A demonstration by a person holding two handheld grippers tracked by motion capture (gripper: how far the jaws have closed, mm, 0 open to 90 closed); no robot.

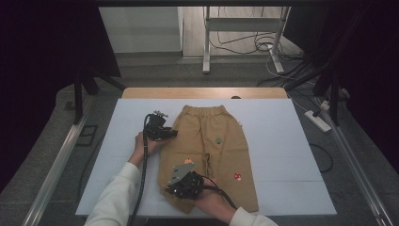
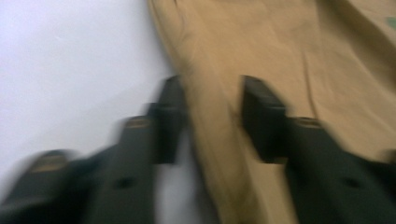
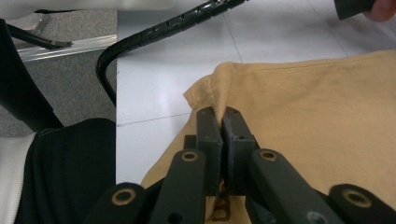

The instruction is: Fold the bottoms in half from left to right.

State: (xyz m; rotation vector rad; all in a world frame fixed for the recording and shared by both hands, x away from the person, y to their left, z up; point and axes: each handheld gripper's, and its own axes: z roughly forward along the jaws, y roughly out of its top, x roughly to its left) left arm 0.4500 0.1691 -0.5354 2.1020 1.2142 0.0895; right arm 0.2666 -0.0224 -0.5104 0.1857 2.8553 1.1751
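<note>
Lengthwise, tan trousers (image 1: 211, 150) flat, waistband away, hems toward the person.

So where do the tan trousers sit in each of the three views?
High view: the tan trousers lie flat mid-table on the white table cover, waistband at the far end.
Left gripper view: they cover the centre and right, their side edge between the left gripper fingers.
Right gripper view: they cover the right half, with the hem corner pinched in the right gripper.
Shared landmark: the white table cover beside the cloth's edge.
</note>
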